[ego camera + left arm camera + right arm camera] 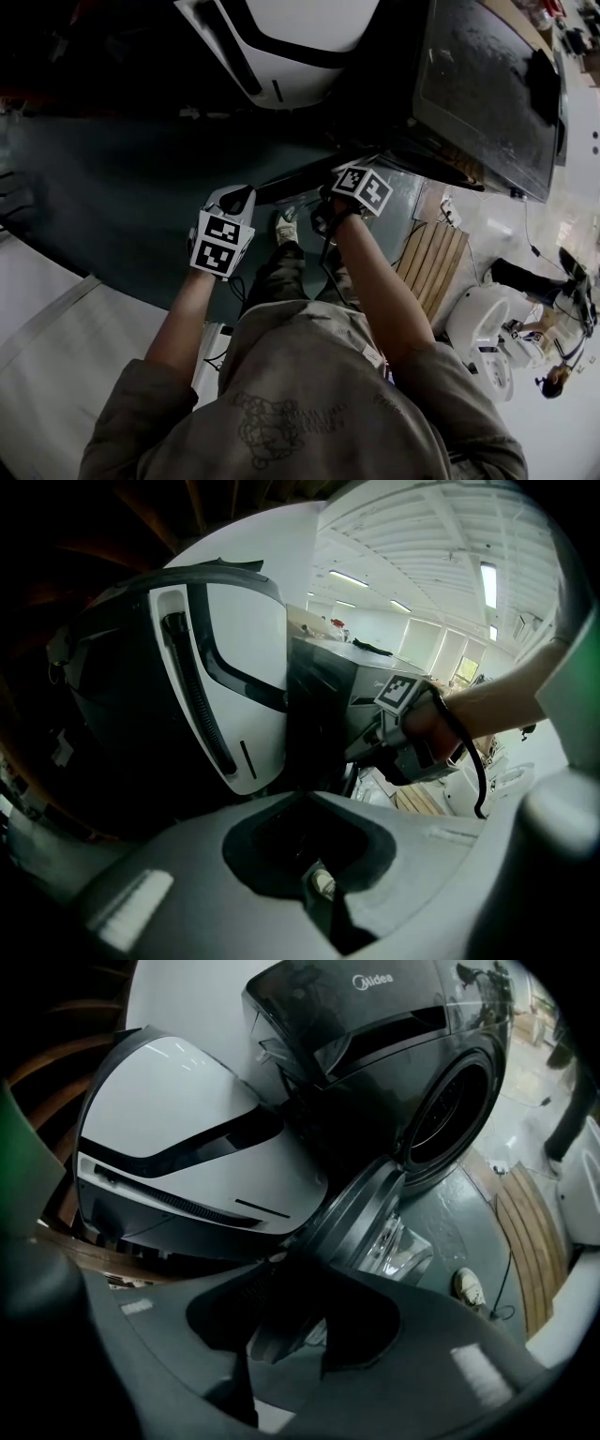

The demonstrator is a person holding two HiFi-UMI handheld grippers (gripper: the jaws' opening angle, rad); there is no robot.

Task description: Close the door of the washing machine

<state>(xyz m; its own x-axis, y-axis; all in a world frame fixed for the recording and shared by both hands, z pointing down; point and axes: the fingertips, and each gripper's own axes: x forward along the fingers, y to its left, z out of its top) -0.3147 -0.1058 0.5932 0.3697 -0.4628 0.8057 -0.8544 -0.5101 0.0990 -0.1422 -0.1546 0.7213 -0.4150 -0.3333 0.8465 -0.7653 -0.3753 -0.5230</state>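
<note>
Olive-grey sweatshirt (300, 403) with a dark printed outline fills the bottom of the head view, and two bare forearms reach forward from it. The left hand-held gripper (321, 885) is a smooth pale-grey shell around a dark hollow. Its jaws meet along a narrow seam and hold nothing, and it is pointed toward the rounded white machine (248, 649), which has a black ribbed strip down its face. The right hand-held gripper (281, 1354) has its two dark jaws apart, with bare floor showing between them. It sits close up at the open door (361, 1208), whose rim runs down into the gripper's dark hollow, but I cannot tell whether they touch. The door is a thick, glossy dark ring with a clear bulging glass bowl (405, 1252). It is swung wide out from the washing machine (394, 1044), a shiny black box with a round drum opening (450, 1110). The floor (112, 187) is matte dark green. Pale wooden slats (433, 262) lie to the right, and a light shoe (286, 228) stands between the grippers.
</note>
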